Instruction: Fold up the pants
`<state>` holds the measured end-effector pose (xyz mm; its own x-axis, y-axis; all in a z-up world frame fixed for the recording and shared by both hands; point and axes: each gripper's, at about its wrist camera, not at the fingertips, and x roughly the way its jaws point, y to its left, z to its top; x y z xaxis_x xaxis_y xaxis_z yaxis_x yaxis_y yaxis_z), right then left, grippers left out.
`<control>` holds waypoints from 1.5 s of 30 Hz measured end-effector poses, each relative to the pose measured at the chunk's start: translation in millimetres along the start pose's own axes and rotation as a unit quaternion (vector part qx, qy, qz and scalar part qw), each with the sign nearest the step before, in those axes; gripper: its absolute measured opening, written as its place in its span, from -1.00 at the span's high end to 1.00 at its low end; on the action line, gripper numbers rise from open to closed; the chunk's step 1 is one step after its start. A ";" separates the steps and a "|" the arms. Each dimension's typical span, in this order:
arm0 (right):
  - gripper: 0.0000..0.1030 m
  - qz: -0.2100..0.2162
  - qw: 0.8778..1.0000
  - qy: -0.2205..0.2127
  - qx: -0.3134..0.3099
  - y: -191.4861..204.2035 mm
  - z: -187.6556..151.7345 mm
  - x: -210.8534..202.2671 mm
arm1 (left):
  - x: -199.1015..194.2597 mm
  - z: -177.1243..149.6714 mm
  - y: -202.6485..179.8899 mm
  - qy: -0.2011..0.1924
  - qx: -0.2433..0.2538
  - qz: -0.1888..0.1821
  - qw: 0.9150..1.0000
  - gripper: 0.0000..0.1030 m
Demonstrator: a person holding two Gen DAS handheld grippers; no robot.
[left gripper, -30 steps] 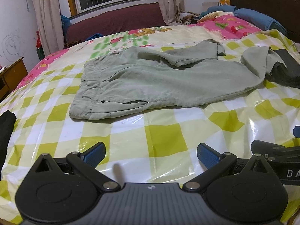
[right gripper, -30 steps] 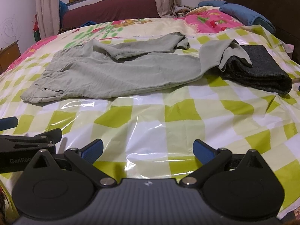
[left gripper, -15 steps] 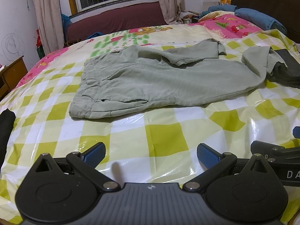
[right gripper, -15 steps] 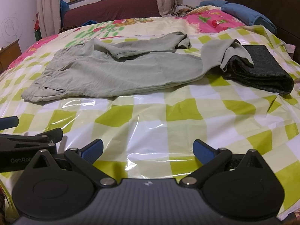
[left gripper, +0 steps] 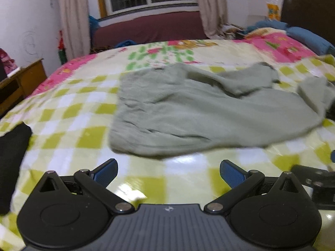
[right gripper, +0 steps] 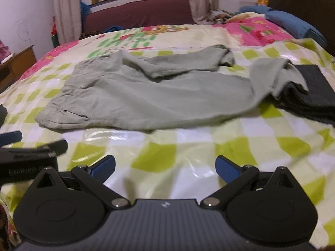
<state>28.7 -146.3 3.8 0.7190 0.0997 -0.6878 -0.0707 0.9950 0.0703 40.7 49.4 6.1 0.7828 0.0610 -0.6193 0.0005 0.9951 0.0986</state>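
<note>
Both grippers hover over the checked sheet (right gripper: 163,161), fingers spread wide and holding nothing. The pants (left gripper: 188,115) lie unfolded just ahead of the left gripper (left gripper: 168,172) and ahead-left of the right gripper (right gripper: 165,168), one leg end draped on a dark folded cloth (right gripper: 314,96) ahead-right.

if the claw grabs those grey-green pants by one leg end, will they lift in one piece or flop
The pants would probably flop: the thin cloth lies wrinkled with one leg already folded back over itself. One leg end drapes onto the dark folded garment, so it may drag that. The glossy checked sheet looks slick, so a push likely slides them.
</note>
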 end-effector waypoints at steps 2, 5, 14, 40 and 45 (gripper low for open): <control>-0.96 0.008 1.000 -0.002 -0.019 9.3 8.7 6.8 | 10.8 6.1 13.8 -0.003 0.005 0.008 1.000 -1.00; -0.96 0.023 0.998 0.003 -0.050 22.3 21.2 20.8 | 29.7 9.3 27.5 -0.003 0.034 0.012 0.999 -1.00; -0.94 0.066 0.983 0.006 -0.169 65.7 39.6 68.0 | 75.4 6.2 44.8 0.018 0.079 -0.022 0.996 -0.97; 0.73 0.169 0.952 0.073 -0.244 150.2 21.6 78.0 | 56.9 -6.5 140.5 0.022 0.057 -0.041 0.997 0.42; 0.73 0.202 0.936 0.080 -0.279 179.9 6.0 60.7 | 41.0 -23.1 171.0 0.036 0.067 -0.013 0.997 0.42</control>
<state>63.8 38.7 -21.0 0.4463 0.4224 -0.7890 -0.6956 0.7183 -0.0089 58.5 223.8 -20.4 0.7346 0.0451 -0.6770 0.1071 0.9776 0.1814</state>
